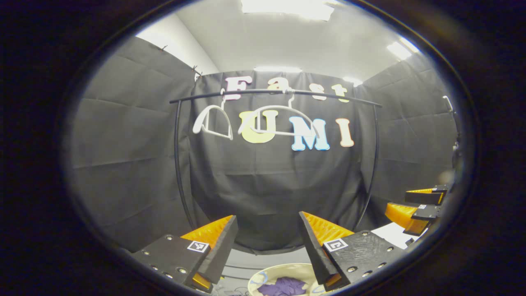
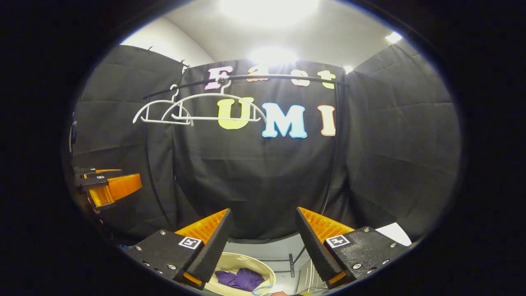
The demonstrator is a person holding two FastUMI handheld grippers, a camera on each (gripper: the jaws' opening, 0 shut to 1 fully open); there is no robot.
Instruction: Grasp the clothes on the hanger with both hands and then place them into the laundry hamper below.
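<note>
A purple garment (image 1: 283,286) lies crumpled inside the cream laundry hamper (image 1: 263,274) on the floor below; the right gripper view shows the same garment (image 2: 240,279) in the hamper (image 2: 263,268). Two bare white hangers (image 1: 213,121) (image 1: 279,120) hang from the black rail (image 1: 275,92), and they appear again in the right gripper view (image 2: 162,112) (image 2: 220,107). My left gripper (image 1: 268,240) is open above the hamper with nothing between its fingers. My right gripper (image 2: 264,238) is open too, and it also shows at the far right of the left gripper view (image 1: 415,207).
The black garment rack's uprights (image 1: 177,164) (image 1: 374,156) stand in front of the booth's cloth wall. A white sheet (image 2: 392,232) lies on the floor at the right. The left gripper (image 2: 109,185) shows at the left edge of the right gripper view.
</note>
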